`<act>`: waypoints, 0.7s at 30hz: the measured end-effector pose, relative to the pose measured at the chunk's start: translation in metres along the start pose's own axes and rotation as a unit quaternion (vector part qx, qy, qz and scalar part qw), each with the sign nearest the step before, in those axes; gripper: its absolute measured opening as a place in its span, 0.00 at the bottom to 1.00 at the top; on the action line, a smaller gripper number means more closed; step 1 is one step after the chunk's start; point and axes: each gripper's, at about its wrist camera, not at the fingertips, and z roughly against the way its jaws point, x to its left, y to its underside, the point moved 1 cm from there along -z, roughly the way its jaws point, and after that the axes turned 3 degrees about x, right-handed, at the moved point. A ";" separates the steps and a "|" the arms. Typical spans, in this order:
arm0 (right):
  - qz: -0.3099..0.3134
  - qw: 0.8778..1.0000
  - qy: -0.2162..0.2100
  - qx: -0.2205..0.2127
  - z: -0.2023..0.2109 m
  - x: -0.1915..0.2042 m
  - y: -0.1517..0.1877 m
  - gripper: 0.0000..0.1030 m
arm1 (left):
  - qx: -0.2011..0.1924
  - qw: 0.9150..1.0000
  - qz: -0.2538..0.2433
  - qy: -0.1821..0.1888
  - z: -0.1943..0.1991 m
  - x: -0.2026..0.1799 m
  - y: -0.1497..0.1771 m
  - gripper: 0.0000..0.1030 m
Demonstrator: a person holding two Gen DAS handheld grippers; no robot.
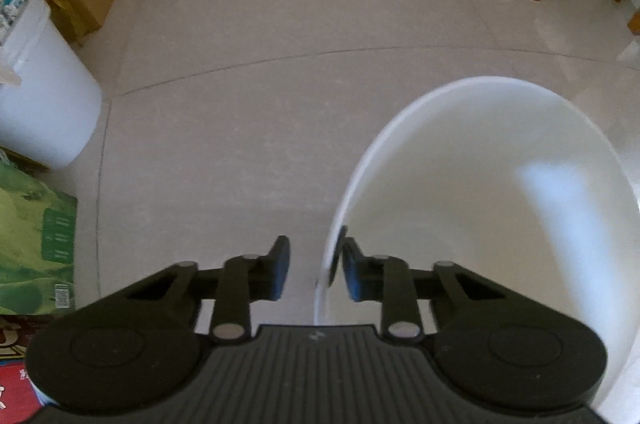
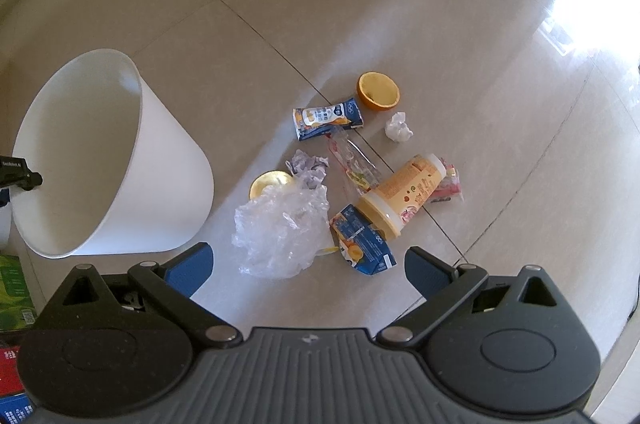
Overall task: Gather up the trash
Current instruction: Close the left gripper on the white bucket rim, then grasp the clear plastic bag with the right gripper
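— White plastic on the left: is that the bin (image 1: 400, 120)?

— Yes. It stands on the tiled floor (image 2: 280, 24), left of the litter and empty inside as far as one can see.

— And the left claw (image 1: 314, 270)?

— Narrow, straddling the bin's near rim. One finger is inside the wall and the other is outside. Floor shows between the outer pad (image 1: 282, 266) and the rim, so it has no grip yet. I cannot tell whether the inner pad touches.

— The right claw (image 2: 308, 272)?

— Wide, pointing steeply down over the litter, nothing between its fingers.

— So where is the trash?

— All on the floor, right of the bin (image 2: 168, 184), none inside. Nearest the claw are a crumpled clear bag (image 2: 280, 236) and a squashed blue carton (image 2: 362, 244), side by side. A yellow cup (image 2: 404, 196) lies on its side, its lid end touching the carton. A round yellow lid (image 2: 270, 182) peeks from behind the bag, with creased paper (image 2: 308, 170) just beside it.

— Farther off?

— A clear wrapper (image 2: 352, 164), a blue pouch (image 2: 328, 116), a tissue wad (image 2: 398, 128) and an orange half (image 2: 378, 90), cut side up.
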 end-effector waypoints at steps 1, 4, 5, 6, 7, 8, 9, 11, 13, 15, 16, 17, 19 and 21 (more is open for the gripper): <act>0.000 1.000 0.000 0.001 -0.001 0.000 0.000 1.00 | 0.003 1.000 -0.002 0.000 0.000 0.000 -0.003 0.20; 0.000 1.000 -0.002 0.002 -0.002 0.000 -0.001 1.00 | 0.003 1.000 -0.013 0.005 -0.001 -0.003 -0.005 0.11; 0.001 1.000 -0.002 0.001 -0.002 0.001 -0.001 1.00 | 0.002 1.000 -0.021 -0.001 -0.002 -0.004 -0.005 0.11; 0.002 1.000 -0.001 0.002 -0.002 0.001 -0.001 1.00 | 0.000 1.000 -0.029 -0.004 -0.002 -0.006 -0.006 0.11; 0.001 1.000 -0.001 0.002 -0.002 0.000 -0.001 1.00 | -0.002 0.999 -0.034 -0.003 -0.002 -0.005 -0.007 0.11; 0.001 1.000 0.000 0.003 -0.002 0.000 -0.001 1.00 | -0.001 0.999 -0.036 0.000 -0.002 -0.007 -0.008 0.11; -0.001 1.000 0.000 0.004 -0.003 0.000 0.000 1.00 | 0.001 0.999 -0.043 0.001 -0.002 -0.007 -0.010 0.11; -0.005 1.000 0.000 0.006 -0.004 -0.002 0.000 1.00 | -0.001 0.998 -0.067 0.002 -0.004 -0.007 -0.015 0.11; -0.008 1.000 0.001 0.008 -0.005 -0.003 0.000 1.00 | -0.005 0.996 -0.087 0.005 -0.004 -0.008 -0.016 0.11; -0.007 1.000 0.002 0.009 -0.006 -0.002 -0.001 1.00 | -0.007 0.995 -0.097 0.005 -0.003 -0.009 -0.018 0.11; -0.007 1.000 0.004 0.009 -0.007 -0.002 -0.001 1.00 | -0.007 0.995 -0.099 0.005 0.001 -0.015 -0.013 0.11; -0.006 1.000 0.005 0.009 -0.007 -0.002 -0.001 1.00 | -0.011 0.994 -0.104 0.005 0.002 -0.015 -0.011 0.11; -0.005 1.000 0.005 0.007 -0.009 -0.004 0.000 1.00 | -0.017 0.993 -0.116 0.001 0.005 -0.020 -0.007 0.11; -0.003 1.000 0.005 0.003 -0.010 -0.006 0.000 1.00 | -0.021 0.993 -0.119 0.002 0.007 -0.020 -0.003 0.11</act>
